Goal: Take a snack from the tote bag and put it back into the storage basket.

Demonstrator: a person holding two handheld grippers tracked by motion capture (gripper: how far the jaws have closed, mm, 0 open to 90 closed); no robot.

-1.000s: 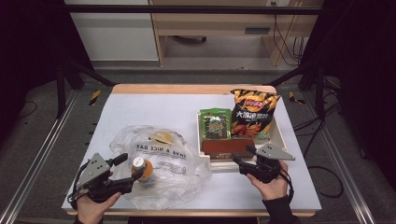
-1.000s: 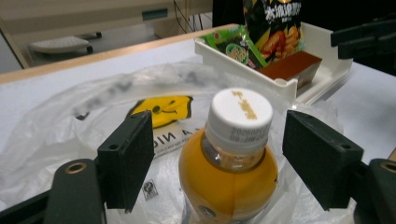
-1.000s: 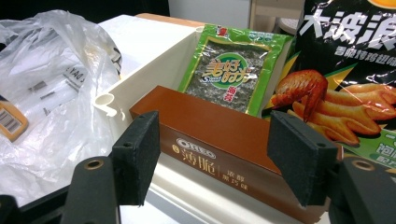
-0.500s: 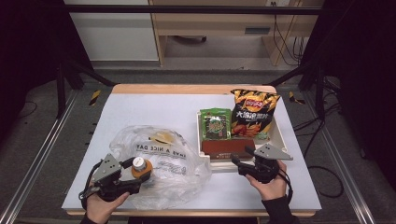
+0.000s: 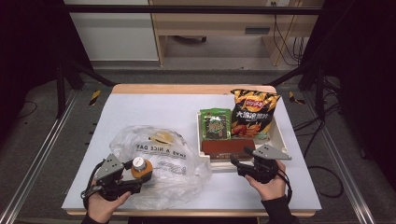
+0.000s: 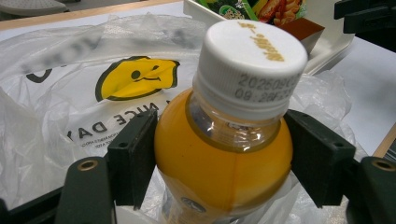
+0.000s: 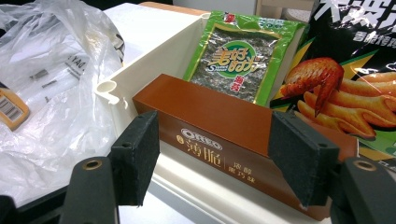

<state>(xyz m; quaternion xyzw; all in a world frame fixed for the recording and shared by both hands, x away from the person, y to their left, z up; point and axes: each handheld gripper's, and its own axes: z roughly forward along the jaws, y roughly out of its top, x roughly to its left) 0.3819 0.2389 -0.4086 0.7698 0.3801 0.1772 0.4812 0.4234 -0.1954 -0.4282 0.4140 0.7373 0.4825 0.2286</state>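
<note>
Item: small clear plastic bottle of orange juice with a white screw cap [image 6: 224, 140], standing upright, long axis vertical, cap up, on the crumpled clear plastic bag with a yellow smiley print [image 5: 163, 161] at the near left of the surface.

Left gripper [image 5: 135, 179]: jaws have just been closing, pads set on either side of the bottle's shoulder, one touching; whether the other presses cannot be told.

Right gripper [image 5: 240, 164]: jaws apart, empty, just before the long brown biscuit box [image 7: 224, 135] lying flat along the near wall of the cream plastic tray [image 5: 280, 140].

Surface [image 5: 154, 112]: white top with a wooden far edge. Beyond it, grey floor, black frame legs, pale wooden furniture and trailing cables.
</note>
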